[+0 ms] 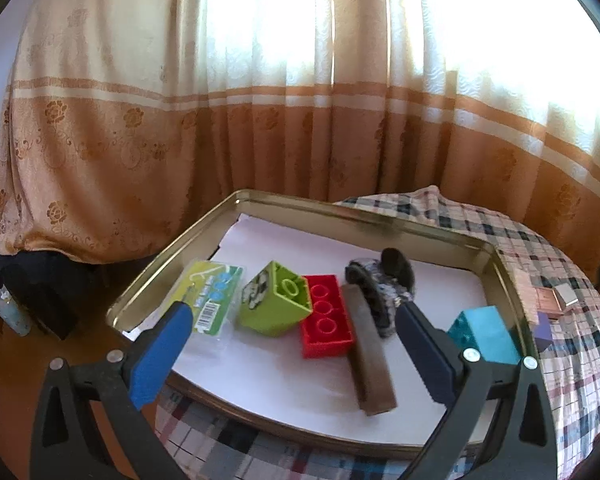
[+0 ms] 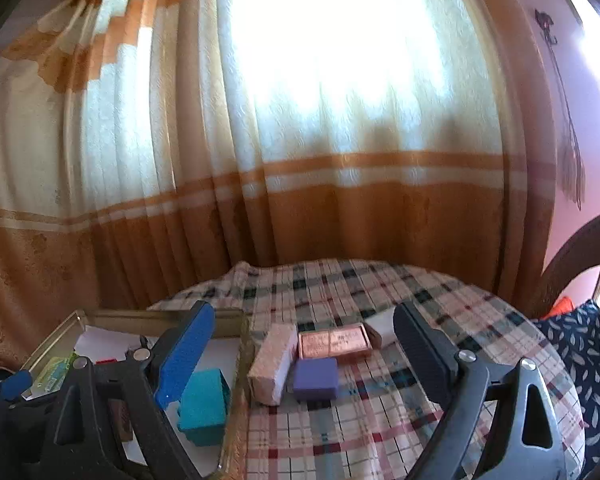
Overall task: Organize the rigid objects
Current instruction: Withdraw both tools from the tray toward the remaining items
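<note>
A shallow metal tray point(image 1: 172, 248) lined with white paper sits on the plaid-covered table point(image 2: 380, 432), and most of the rigid pieces lie inside it. From the left wrist view they run in a row: a green packet point(image 1: 212, 296) at the tray's left side, a lime-green block point(image 1: 276, 300) tipped on one edge, a red brick point(image 1: 326, 322) touching it with its round openings facing up, then a long brown bar point(image 1: 370, 356) lying lengthwise. A dark, blurred round thing point(image 1: 380, 284) rests at the bar's far end; what it is cannot be made out. A teal block point(image 1: 486, 334) stands near the tray's right wall, partly hidden behind a finger.

Outside the tray, just beside its right wall, the right wrist view shows a pale pink box point(image 2: 272, 364), a purple block point(image 2: 315, 378), a copper-coloured flat tin point(image 2: 334, 344) and a white piece point(image 2: 382, 330) half hidden behind it.

The left gripper point(image 1: 292, 320) hangs over the tray with jaws spread wide, holding nothing. The right gripper point(image 2: 304, 328) hovers over the table's loose pieces, jaws likewise apart and empty. A patterned curtain point(image 1: 260, 120) fills the background, overexposed at the top.
</note>
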